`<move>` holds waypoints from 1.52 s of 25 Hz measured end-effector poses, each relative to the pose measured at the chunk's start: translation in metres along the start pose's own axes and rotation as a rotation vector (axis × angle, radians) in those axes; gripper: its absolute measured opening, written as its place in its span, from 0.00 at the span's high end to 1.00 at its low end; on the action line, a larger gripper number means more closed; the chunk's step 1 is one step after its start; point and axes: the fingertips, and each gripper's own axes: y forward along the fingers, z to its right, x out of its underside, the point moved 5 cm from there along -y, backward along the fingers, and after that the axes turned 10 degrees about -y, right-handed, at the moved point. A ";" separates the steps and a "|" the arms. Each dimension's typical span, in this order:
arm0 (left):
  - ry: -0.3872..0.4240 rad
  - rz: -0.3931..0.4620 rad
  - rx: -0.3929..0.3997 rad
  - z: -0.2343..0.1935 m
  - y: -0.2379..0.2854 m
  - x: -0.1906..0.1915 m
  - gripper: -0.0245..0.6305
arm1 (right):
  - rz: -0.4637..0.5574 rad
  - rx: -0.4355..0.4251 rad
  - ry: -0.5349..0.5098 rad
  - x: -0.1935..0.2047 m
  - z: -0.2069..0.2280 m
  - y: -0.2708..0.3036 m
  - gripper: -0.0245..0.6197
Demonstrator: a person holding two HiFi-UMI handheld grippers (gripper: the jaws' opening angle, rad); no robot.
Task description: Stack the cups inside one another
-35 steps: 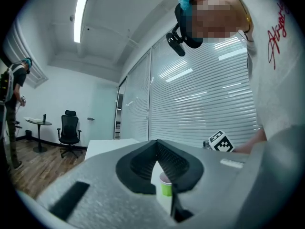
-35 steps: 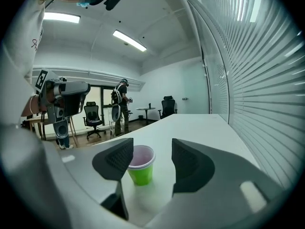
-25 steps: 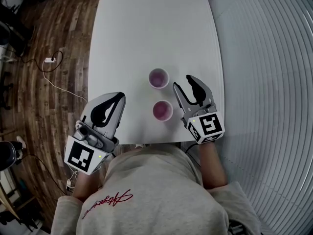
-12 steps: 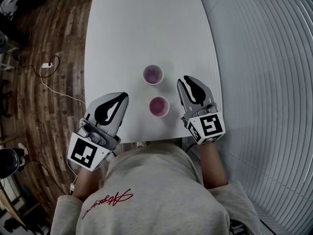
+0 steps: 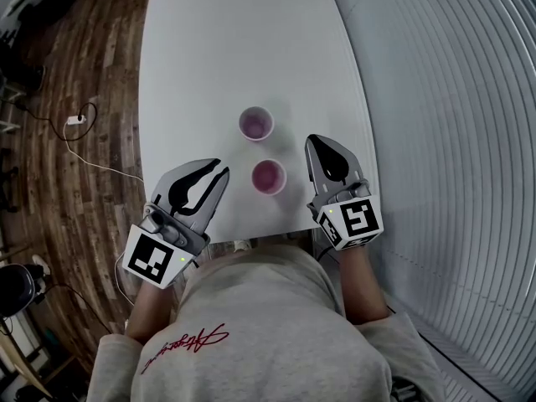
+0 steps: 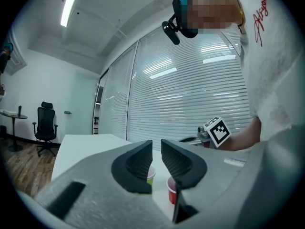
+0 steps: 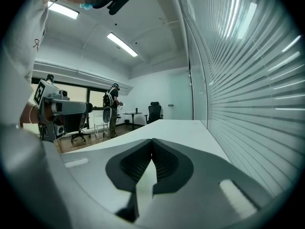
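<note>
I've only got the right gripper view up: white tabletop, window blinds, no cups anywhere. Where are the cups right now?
Observer: The head view shows two small round cups with pink-purple insides standing apart, unstacked, on the white table: a near cup and a far cup.
Operator: Is the left side holding one?
Observer: No. The left hand-held gripper has its jaws slightly apart, just opening, with nothing between them.
Operator: What colour are the outsides?
Observer: In the left gripper view the near cup is red; the far cup, partly behind a jaw, looks green.
</note>
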 end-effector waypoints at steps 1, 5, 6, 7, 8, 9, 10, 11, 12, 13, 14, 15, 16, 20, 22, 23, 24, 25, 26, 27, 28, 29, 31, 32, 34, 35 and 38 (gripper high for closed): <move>0.000 -0.003 0.009 0.001 0.000 0.003 0.86 | -0.001 0.003 0.001 0.002 -0.001 -0.002 0.97; 0.009 -0.026 0.041 0.007 0.001 0.015 0.82 | -0.003 0.018 0.006 0.008 -0.007 -0.011 0.97; 0.009 -0.033 0.048 0.007 0.001 0.017 0.81 | -0.002 0.022 0.010 0.008 -0.009 -0.012 0.97; 0.008 -0.041 0.057 0.007 0.002 0.019 0.80 | -0.001 0.025 0.015 0.007 -0.010 -0.013 0.97; 0.008 -0.050 0.067 0.006 0.002 0.021 0.79 | 0.000 0.029 0.020 0.006 -0.011 -0.014 0.97; 0.009 -0.060 0.079 0.007 0.003 0.024 0.78 | 0.001 0.033 0.025 0.006 -0.012 -0.015 0.97; 0.013 -0.070 0.091 0.008 0.004 0.028 0.77 | 0.001 0.039 0.030 0.007 -0.013 -0.017 0.97; 0.020 -0.081 0.105 0.011 0.006 0.033 0.74 | 0.000 0.046 0.034 0.009 -0.014 -0.020 0.97; 0.029 -0.094 0.121 0.014 0.007 0.039 0.72 | -0.001 0.052 0.036 0.012 -0.016 -0.023 0.97; 0.044 -0.115 0.141 0.017 0.008 0.045 0.70 | -0.004 0.057 0.037 0.014 -0.017 -0.026 0.97; 0.065 -0.146 0.165 0.020 0.009 0.052 0.68 | -0.006 0.061 0.038 0.016 -0.017 -0.028 0.97; 0.090 -0.184 0.189 0.022 0.010 0.059 0.64 | -0.008 0.065 0.037 0.016 -0.017 -0.030 0.97; 0.112 -0.222 0.209 0.024 0.011 0.066 0.62 | -0.010 0.067 0.036 0.016 -0.017 -0.032 0.97; 0.126 -0.276 0.242 0.027 0.016 0.084 0.55 | -0.018 0.082 0.041 0.019 -0.019 -0.040 0.97; 0.130 -0.287 0.249 0.028 0.018 0.090 0.53 | -0.023 0.087 0.049 0.021 -0.020 -0.042 0.97; 0.134 -0.294 0.251 0.028 0.019 0.091 0.52 | -0.027 0.088 0.051 0.020 -0.021 -0.042 0.97; 0.138 -0.301 0.255 0.028 0.020 0.091 0.51 | -0.030 0.089 0.053 0.019 -0.021 -0.042 0.97; 0.140 -0.308 0.258 0.029 0.022 0.091 0.51 | -0.033 0.090 0.056 0.017 -0.021 -0.043 0.97; 0.141 -0.313 0.261 0.030 0.024 0.092 0.50 | -0.036 0.091 0.059 0.016 -0.021 -0.044 0.97; 0.140 -0.318 0.262 0.031 0.026 0.092 0.49 | -0.040 0.092 0.059 0.014 -0.020 -0.045 0.97; 0.136 -0.321 0.262 0.031 0.028 0.093 0.49 | -0.043 0.091 0.057 0.012 -0.019 -0.046 0.97; 0.131 -0.323 0.261 0.032 0.029 0.094 0.48 | -0.046 0.089 0.053 0.011 -0.019 -0.046 0.97; 0.124 -0.324 0.258 0.031 0.033 0.097 0.47 | -0.049 0.086 0.045 0.009 -0.017 -0.046 0.97; 0.120 -0.324 0.255 0.029 0.035 0.100 0.47 | -0.049 0.086 0.043 0.009 -0.016 -0.045 0.97; 0.108 -0.330 0.250 0.025 0.040 0.106 0.46 | -0.051 0.088 0.043 0.010 -0.014 -0.043 0.97; 0.101 -0.335 0.250 0.024 0.041 0.108 0.46 | -0.052 0.090 0.046 0.009 -0.013 -0.043 0.97; 0.077 -0.342 0.254 0.024 0.042 0.109 0.46 | -0.062 0.089 0.042 0.006 -0.013 -0.044 0.97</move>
